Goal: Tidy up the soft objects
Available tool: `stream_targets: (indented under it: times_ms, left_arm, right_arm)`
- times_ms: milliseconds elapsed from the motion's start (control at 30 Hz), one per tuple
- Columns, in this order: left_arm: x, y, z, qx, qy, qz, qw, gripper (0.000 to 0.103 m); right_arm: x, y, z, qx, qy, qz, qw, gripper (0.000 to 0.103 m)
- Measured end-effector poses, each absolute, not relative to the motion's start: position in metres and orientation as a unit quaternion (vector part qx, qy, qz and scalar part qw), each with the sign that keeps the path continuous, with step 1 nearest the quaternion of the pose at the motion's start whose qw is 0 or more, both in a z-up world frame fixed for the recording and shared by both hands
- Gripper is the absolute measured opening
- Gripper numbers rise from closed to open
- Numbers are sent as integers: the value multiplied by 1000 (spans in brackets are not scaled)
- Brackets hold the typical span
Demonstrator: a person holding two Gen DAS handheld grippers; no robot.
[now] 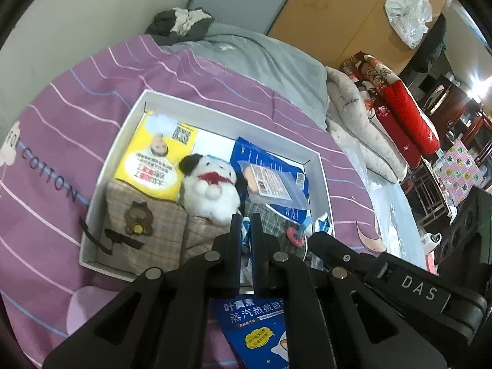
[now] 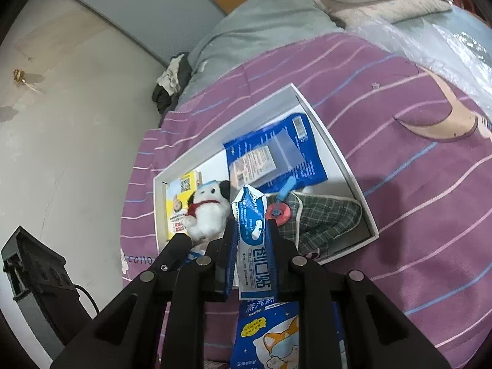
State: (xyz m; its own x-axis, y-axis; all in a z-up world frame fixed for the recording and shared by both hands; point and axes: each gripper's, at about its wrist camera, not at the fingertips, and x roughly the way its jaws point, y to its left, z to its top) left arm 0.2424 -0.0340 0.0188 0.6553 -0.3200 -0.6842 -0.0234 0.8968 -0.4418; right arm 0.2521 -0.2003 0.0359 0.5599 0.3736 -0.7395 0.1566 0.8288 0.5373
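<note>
Right wrist view: lower end of white-and-blue sachet (image 2: 250,240) hidden behind right gripper (image 2: 250,230); fingers (image 2: 231,246) narrowly parted, pinching sachet, long axis upright along fingers, above white box (image 2: 338,150) on bed (image 2: 399,215). Left gripper (image 1: 246,224) nearly closed, nothing visibly held, beside plush dog (image 1: 209,184).

we see both grippers, the left gripper (image 1: 246,224) and the right gripper (image 2: 250,230), built of matte black linkage arms with round silver pivot pins, blue-edged fingers (image 1: 235,246), and white "das" lettering.
</note>
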Motion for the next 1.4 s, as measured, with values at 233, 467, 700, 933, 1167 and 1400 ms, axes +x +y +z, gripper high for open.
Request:
stream_targets:
  times_ms: [233,467,700,933,1167,1400]
  left_arm:
    - [247,-39,5,-188,416,-57,888,7]
    - [248,-38,1,-178,414,-34,892,7]
    - [248,-33,-1,-193,428,-41,882,8]
    - [245,-24,3,-201,446,-61,870,38]
    - [238,0,13,-240,430,-57,869,39]
    - [232,22,21,-217,417,-1,882,39]
  right_arm:
    - [254,-207,26,310,470,60,824,17]
    - [253,-207,26,322,469,77,819,17]
    - [254,-203,25,321,472,77,817,17]
    - [255,-197,28,325,466,79,819,17]
    - [258,-177,29,305,462,71,830,17]
    - [267,-161,21,344,454,105,815,17]
